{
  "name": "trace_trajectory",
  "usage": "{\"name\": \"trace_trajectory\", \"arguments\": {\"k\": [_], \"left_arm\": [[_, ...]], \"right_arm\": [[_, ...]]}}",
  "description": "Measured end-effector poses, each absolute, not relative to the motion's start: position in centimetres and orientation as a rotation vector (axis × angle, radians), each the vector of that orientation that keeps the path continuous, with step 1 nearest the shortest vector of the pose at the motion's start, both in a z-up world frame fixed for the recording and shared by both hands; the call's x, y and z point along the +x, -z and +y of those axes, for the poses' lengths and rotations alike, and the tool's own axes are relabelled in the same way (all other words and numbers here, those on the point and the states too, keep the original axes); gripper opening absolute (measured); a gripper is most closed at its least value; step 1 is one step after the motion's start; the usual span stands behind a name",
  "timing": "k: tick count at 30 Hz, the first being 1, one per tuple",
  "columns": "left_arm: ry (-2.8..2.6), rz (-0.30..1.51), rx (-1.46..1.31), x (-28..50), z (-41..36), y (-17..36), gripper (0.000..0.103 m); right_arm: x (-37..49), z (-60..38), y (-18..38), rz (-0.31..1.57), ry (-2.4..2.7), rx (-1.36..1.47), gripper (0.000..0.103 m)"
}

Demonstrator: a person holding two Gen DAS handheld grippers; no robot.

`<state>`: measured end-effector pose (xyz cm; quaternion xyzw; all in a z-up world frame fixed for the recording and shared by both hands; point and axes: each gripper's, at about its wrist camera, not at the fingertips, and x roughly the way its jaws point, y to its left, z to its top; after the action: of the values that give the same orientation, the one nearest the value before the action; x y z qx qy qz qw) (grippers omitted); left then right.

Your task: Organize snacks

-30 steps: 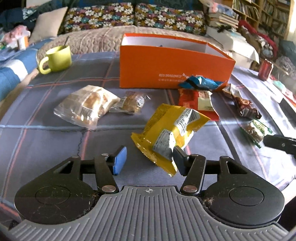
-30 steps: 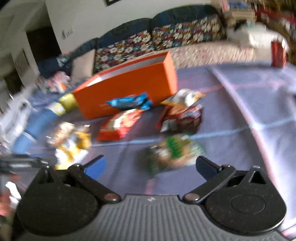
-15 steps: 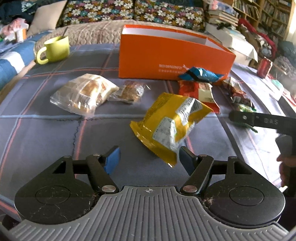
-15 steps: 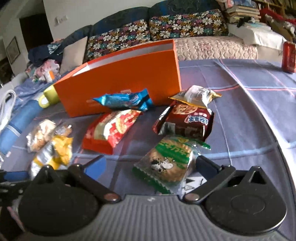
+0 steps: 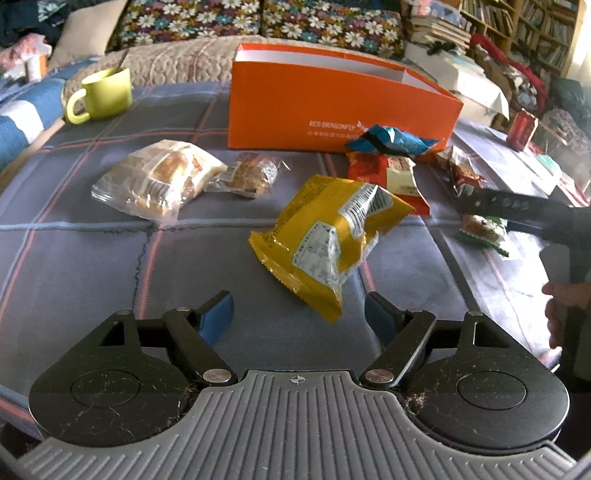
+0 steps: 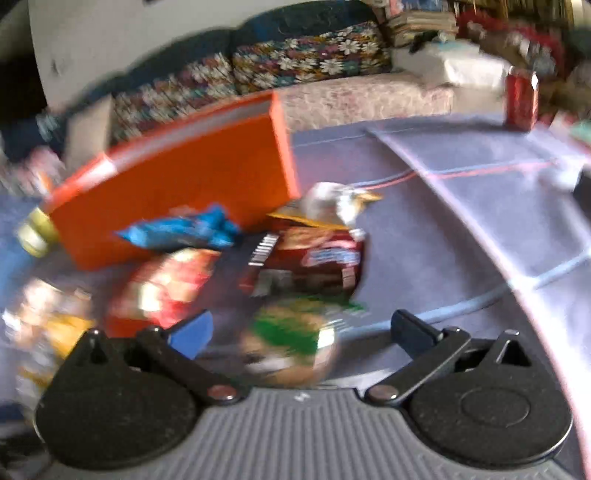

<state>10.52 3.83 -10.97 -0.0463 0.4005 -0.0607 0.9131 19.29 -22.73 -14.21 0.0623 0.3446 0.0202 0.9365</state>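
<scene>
On my left, the left gripper (image 5: 299, 314) has just been opening, fingers apart, the crinkled yellow foil snack bag (image 5: 328, 236) just ahead, untouched. Behind stands the open orange cardboard box (image 5: 332, 103). My right gripper (image 6: 301, 332) is spread around the green-printed biscuit packet (image 6: 291, 339), unclamped.

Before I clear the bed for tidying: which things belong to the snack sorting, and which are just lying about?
Belongs to the job:
orange box
yellow bag
clear pastry bag
blue packet
red packet
green packet

Just lying about:
green mug
red can
books
</scene>
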Motion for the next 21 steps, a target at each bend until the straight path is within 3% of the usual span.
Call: {"name": "trace_trajectory", "arguments": {"k": [12,16,21], "left_arm": [[0.116,0.782,-0.084,10.7,3.8,10.1,0.061],[0.120,0.698,0.025,11.6,2.2,8.8,0.073],[0.164,0.662,0.178,14.1,0.9,9.1,0.072]], "right_arm": [[16.9,-25.9,14.2,0.684,-0.062,0.159,0.103],[17.4,-24.8,13.9,0.684,-0.114,0.154,0.103],[17.0,-24.2,14.3,0.692,-0.122,0.105,0.103]]}}
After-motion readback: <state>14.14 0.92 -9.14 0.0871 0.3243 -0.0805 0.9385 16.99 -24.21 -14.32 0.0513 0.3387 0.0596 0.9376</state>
